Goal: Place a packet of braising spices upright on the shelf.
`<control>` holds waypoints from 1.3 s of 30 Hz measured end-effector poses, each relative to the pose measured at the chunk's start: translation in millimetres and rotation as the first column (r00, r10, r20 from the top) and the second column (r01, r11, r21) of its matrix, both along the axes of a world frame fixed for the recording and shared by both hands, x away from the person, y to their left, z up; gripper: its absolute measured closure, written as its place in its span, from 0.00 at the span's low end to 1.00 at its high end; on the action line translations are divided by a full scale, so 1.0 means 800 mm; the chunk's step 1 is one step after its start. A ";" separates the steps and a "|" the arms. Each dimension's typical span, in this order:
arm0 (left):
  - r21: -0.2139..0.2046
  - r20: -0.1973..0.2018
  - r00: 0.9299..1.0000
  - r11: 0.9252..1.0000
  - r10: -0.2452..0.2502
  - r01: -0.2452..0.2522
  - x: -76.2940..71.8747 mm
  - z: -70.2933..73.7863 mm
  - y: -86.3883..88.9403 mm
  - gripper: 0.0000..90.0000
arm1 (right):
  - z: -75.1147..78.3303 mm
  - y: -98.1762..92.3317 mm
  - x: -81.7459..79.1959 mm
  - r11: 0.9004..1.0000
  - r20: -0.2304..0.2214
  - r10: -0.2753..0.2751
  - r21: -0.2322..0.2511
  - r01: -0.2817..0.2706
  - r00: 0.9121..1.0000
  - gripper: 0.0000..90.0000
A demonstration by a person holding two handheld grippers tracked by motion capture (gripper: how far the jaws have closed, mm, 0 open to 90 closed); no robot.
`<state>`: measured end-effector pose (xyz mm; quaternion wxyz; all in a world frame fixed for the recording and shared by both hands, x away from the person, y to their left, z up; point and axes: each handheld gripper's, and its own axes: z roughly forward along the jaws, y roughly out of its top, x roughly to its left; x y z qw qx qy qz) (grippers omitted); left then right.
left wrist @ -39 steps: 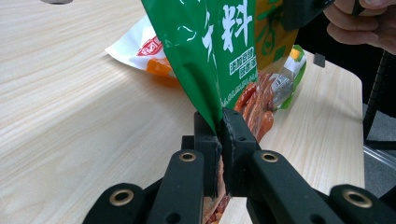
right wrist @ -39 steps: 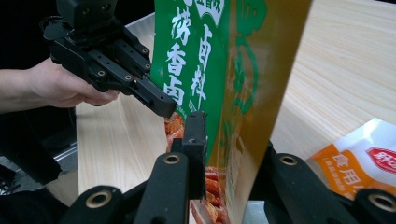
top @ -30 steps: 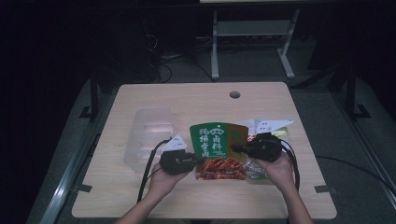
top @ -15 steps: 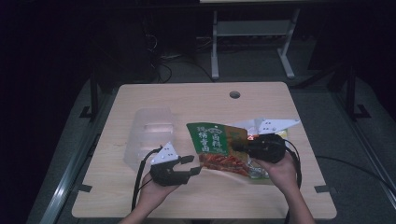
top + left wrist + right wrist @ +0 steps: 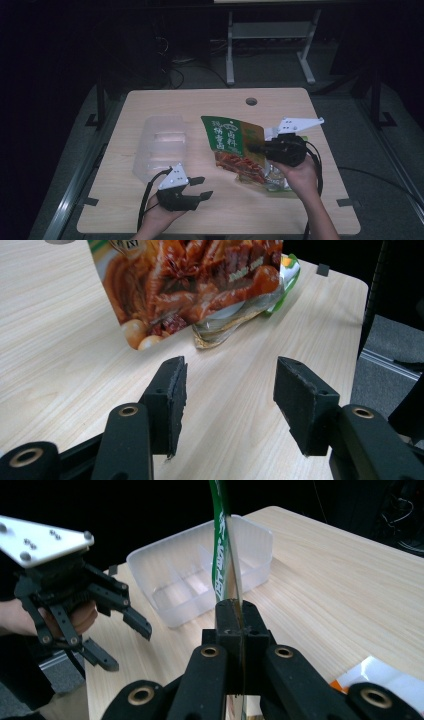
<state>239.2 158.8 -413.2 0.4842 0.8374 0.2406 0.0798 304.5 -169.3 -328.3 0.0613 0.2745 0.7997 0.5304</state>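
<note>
From the high view, the right gripper [image 5: 256, 148] has the green-and-orange snack pouch [image 5: 234, 146] pinched by one edge and tipped up off the wooden table [image 5: 150, 105], with the bottom of the bag apparently still resting on the wood next to a crinkly clear wrapper [image 5: 272, 176]. The left gripper [image 5: 199, 187] sits near the front edge, jaws spread and holding nothing, and the clear plastic container [image 5: 161, 146] waits just behind it. In the left gripper view the two black pads [image 5: 175, 390] stand wide apart over bare wood, aimed at the lower corner of the pouch [image 5: 190, 285], which is close but not touching (you can read the braised-meat picture on it from here). The right gripper view looks straight along shut jaws clamped on the thin edge of the pouch [image 5: 223, 545], with the container [image 5: 200, 575] beyond and the open left gripper [image 5: 120, 640] off to one side. My read: the bag is mid-handling, one side held, probably headed for the container. The next move looks like bringing the free gripper in on the bag's loose lower edge, squarely, since that film looks slippery.
</note>
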 end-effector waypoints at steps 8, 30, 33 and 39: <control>0.017 0.003 1.000 1.000 -0.012 0.012 0.001 -0.006 -0.001 0.52 | 0.013 0.009 0.015 1.000 -0.011 -0.006 0.003 0.006 1.000 1.00; 0.025 0.005 1.000 1.000 -0.014 0.013 0.001 -0.012 -0.004 0.51 | 0.045 0.057 0.059 1.000 -0.005 0.015 -0.027 -0.015 1.000 1.00; 0.020 0.007 1.000 1.000 -0.017 0.016 0.001 -0.012 -0.005 0.51 | 0.051 0.067 0.069 1.000 -0.001 0.019 -0.024 -0.019 1.000 1.00; 0.024 0.011 1.000 1.000 -0.020 0.020 0.001 -0.013 -0.006 0.50 | 0.059 0.086 0.085 0.999 -0.007 0.024 -0.020 -0.024 1.000 1.00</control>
